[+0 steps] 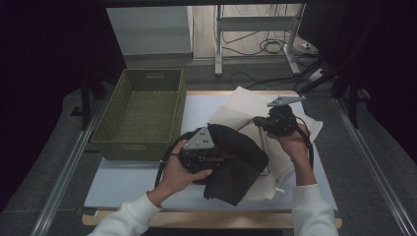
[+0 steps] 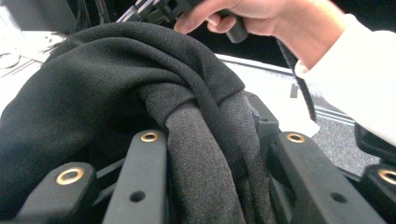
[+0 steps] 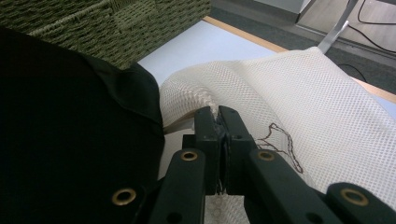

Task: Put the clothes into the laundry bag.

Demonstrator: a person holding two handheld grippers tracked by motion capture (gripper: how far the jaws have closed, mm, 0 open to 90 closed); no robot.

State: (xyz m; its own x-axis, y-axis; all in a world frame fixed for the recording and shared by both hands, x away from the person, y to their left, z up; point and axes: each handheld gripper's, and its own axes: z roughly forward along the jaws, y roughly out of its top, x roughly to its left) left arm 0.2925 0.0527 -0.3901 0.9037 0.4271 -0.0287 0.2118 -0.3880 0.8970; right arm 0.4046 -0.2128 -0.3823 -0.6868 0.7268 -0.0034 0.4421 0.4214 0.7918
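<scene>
— What is the left gripper (image 1: 223, 160) doing?

— It is clamping a bunched fold of the black garment (image 1: 236, 162). In the left gripper view the dark cloth (image 2: 140, 84) is running down between the two jaws in a thick twisted rope, and both jaws are pressing against it.

— And where is that garment lying?

— It is sitting in a heap near the middle of the white table (image 1: 123, 182), draping partly over the near-left part of the cream mesh bag (image 1: 246, 105). The person's left hand (image 1: 179, 172) is wrapping around the gripper's body from below.

— What about the right gripper (image 1: 258, 120)?

— Its jaws are pinching shut on the rim of the mesh bag. In the right gripper view the right gripper's tips (image 3: 219, 126) are meeting with just a thin edge of the netting (image 3: 299, 93) caught between them, and the bag's edge is curling up there into a rounded lip. The black garment (image 3: 70, 130) is lying right against that lip.

— Is the bag lifted?

— Where it is pinched, the edge is standing up off the table; the rest is spreading flat toward the far right corner.

— Anything else on the table?

— A green woven basket (image 1: 142, 142) is standing at the left, just beside the garment, apart from the bag. The right hand (image 1: 292, 142) is holding its gripper above the bag's middle.
</scene>
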